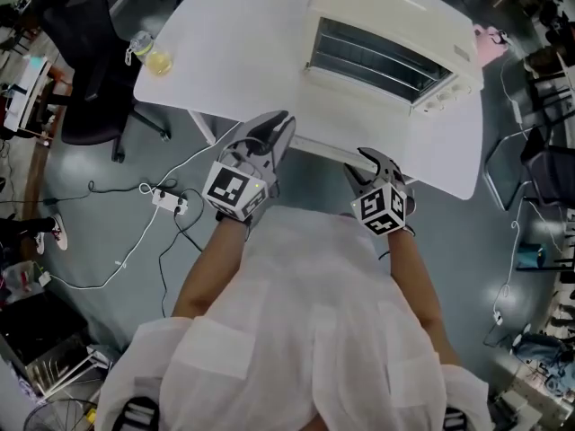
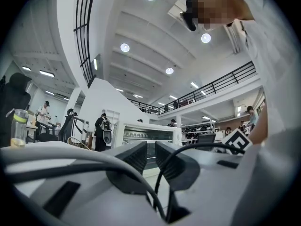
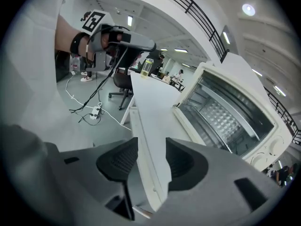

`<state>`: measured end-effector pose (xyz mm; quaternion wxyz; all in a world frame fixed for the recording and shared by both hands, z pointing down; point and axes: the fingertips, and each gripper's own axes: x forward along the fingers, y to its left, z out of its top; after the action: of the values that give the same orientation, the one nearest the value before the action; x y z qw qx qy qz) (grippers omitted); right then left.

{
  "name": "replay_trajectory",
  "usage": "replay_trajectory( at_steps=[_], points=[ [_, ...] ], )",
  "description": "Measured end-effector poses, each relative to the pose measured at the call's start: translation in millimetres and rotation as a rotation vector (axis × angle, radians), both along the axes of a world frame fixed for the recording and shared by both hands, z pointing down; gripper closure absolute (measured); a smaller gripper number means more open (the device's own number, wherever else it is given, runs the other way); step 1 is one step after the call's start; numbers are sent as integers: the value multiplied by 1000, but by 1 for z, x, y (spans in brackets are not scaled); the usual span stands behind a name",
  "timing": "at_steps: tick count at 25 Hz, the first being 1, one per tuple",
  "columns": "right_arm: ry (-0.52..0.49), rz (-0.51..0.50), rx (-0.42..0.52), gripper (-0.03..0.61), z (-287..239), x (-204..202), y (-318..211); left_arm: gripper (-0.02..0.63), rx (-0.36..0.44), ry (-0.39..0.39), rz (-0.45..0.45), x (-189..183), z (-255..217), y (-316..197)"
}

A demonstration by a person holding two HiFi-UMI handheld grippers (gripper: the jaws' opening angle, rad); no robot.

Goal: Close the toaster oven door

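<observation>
The right tool [image 3: 151,147] hangs with its jaws wide apart, straddling the handle [image 3: 136,126] along the free edge of the dropped door [image 3: 150,107]; the pads do not look to be pressing on it. The left tool [image 2: 150,149] sits just beside it, level, with its jaws nearly together, a thin gap showing and nothing between them. From where I stand, closing the door well means getting the right tool's lower jaw under that handle. The edge should then be swung up and away in an arc about the hinge, not pushed straight in, which I reckon would shove the toaster oven [image 1: 395,25] back across the counter [image 1: 225,52]. The oven stands at the counter's far right, its mouth facing the person. The door lies flat and open, its long axis running across in front of the person, parallel to the oven's front, with the hinge at the oven's lower lip.
</observation>
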<state>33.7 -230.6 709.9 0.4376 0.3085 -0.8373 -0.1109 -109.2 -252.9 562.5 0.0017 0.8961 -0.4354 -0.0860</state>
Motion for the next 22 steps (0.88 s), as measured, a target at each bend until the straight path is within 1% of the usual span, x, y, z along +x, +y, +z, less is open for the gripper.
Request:
replay_trajectory(
  at_steps=[4, 10, 15, 22],
  points=[
    [41, -27, -14, 391, 19, -4, -4, 588, 4, 1, 1, 0, 9, -7],
    [131, -65, -33, 391, 46, -3, -5, 588, 3, -4, 2, 0, 14, -14],
    [199, -76, -61, 426, 62, 0, -5, 588, -2, -9, 0, -2, 14, -18],
    [237, -63, -89, 460, 73, 4, -8, 588, -23, -22, -6, -5, 3, -23]
  ],
)
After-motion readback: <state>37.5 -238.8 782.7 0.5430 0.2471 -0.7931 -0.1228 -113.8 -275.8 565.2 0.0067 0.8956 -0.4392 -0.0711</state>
